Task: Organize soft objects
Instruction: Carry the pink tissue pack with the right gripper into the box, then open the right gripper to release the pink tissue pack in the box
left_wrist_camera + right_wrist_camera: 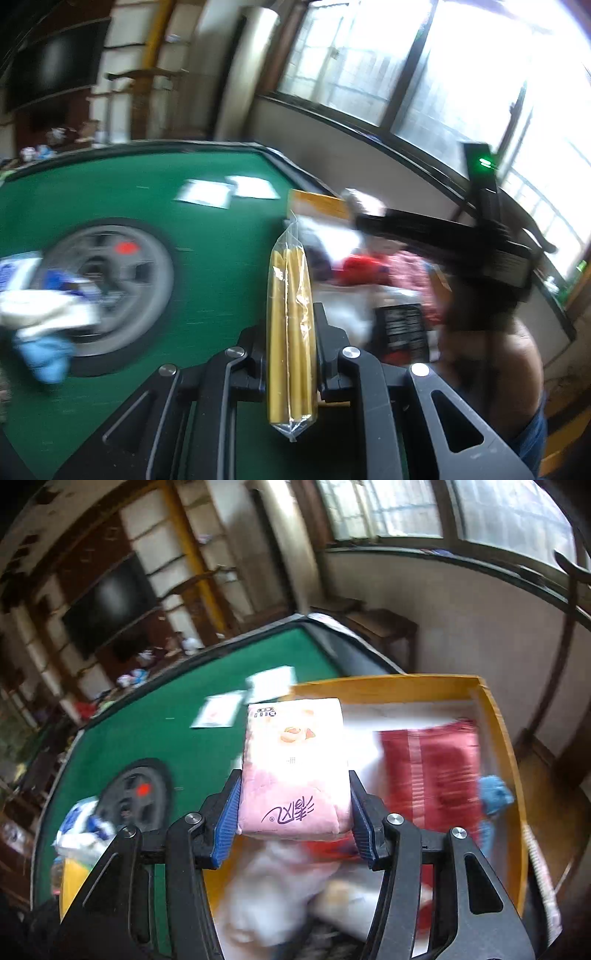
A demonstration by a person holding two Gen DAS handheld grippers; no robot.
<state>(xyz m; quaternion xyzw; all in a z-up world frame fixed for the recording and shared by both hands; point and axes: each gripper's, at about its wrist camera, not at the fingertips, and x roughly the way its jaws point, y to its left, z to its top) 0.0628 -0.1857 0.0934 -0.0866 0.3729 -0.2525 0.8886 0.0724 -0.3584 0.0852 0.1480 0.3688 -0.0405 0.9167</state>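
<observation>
My left gripper (290, 328) is shut on a clear plastic packet of yellow sticks (290, 332), held upright above the green table (207, 266). My right gripper (293, 805) is shut on a pink tissue pack (295, 768), its blue pads (229, 812) pressing both sides, over the yellow wooden tray (502, 738). That tray holds a red packet (432, 775), a blue cloth (495, 794) and blurred white soft items (273, 886). In the left wrist view the right gripper's black body (461, 240) and a person's forearm (495, 365) hang over the tray's contents (369, 269).
A grey round hub with a red dot (122, 280) sits in the table's middle. Beside it lies a pile of white and blue soft things (40, 314). Two white paper sheets (225, 190) lie farther back. A wall with windows (406, 74) runs along the right.
</observation>
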